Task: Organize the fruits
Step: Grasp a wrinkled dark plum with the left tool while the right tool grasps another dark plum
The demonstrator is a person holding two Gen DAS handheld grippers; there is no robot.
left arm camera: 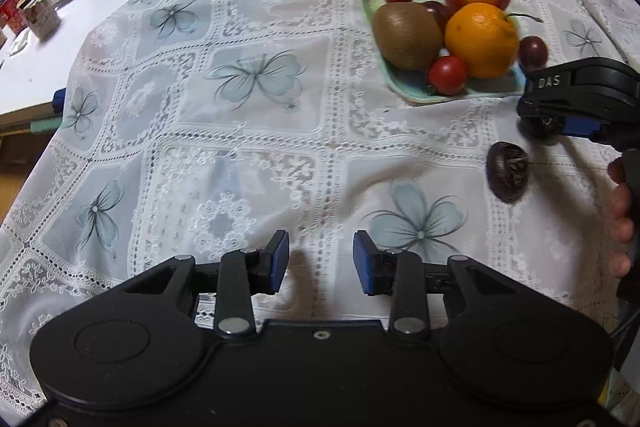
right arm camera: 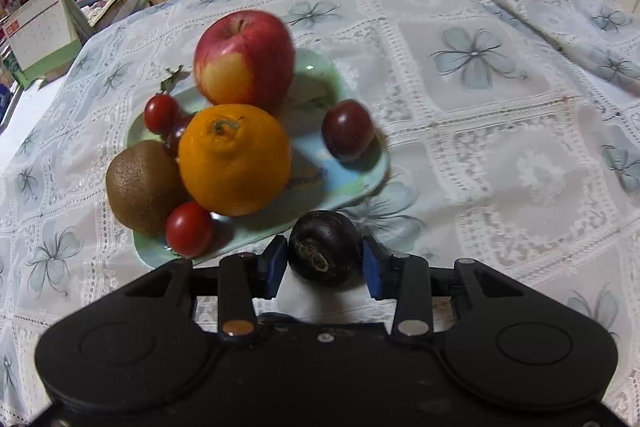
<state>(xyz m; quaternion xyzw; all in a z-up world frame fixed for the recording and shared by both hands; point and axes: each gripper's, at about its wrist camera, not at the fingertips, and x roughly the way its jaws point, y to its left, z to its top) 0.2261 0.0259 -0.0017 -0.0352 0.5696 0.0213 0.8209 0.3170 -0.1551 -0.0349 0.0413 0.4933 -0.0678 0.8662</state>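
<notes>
The plate (right arm camera: 352,183) is taken as the landmark, and most of the sorting is judged already done. On it the apple (right arm camera: 244,57) is seen at the far side, the orange (right arm camera: 234,159) in the middle, the kiwi (right arm camera: 142,187) at its left edge. Smaller still, two cherry tomatoes (right arm camera: 189,229) are tucked against the kiwi and orange, and a dark red plum (right arm camera: 347,135) is perched at the plate's right rim.

Off the plate, just beside its near edge, a dark chestnut-like fruit (right arm camera: 325,251) is held between the fingers of the right gripper (right arm camera: 325,267), the blue pads pressed to both its sides; placing it appears to be the step in hand. A second dark fruit (left arm camera: 508,177) is left on the cloth-covered surface (left arm camera: 256,131), nearer than the plate. The left gripper (left arm camera: 321,263) is held well short of the plate, its fingers narrowly parted and empty.
</notes>
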